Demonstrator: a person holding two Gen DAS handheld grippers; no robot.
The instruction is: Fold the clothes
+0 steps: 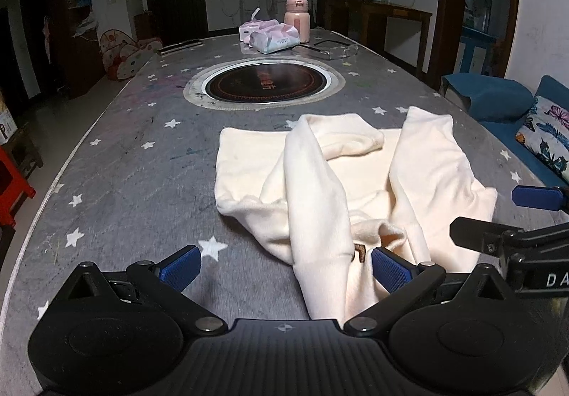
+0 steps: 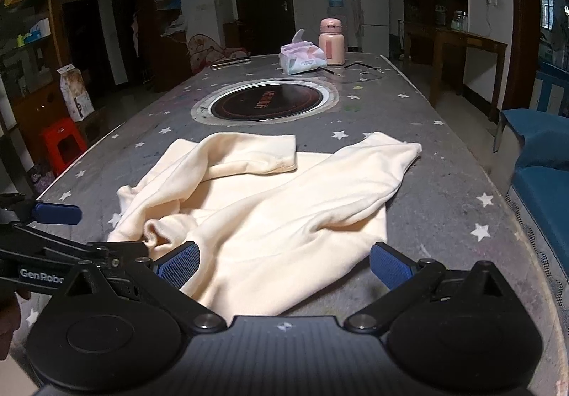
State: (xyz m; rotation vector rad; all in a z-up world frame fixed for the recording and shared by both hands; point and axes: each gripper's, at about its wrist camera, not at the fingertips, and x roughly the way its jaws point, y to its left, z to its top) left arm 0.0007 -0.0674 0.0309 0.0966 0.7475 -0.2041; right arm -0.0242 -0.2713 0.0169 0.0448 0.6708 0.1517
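The cream sweater (image 2: 270,218) is laid on the tabletop (image 2: 444,161) with sleeves crossed inward, while the left hand-held gripper (image 1: 286,266) and right hand-held gripper (image 2: 284,266) are held spread at its near edge, seemingly for the next fold

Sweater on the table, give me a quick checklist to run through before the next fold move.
1. Left gripper open: ok, jaws spread wide.
2. Right gripper open: ok, jaws spread wide.
3. Nothing held yet: ok, neither gripper is closed on the sweater.
4. Sleeves folded in: ok, the left sleeve and the right sleeve both lie across the body.
5. Cloth flat: not ok, the collar is bunched and the body is wrinkled.
6. Room behind the sweater: ok, the tissue pack and bottle sit at the far end, beyond the round cooktop.
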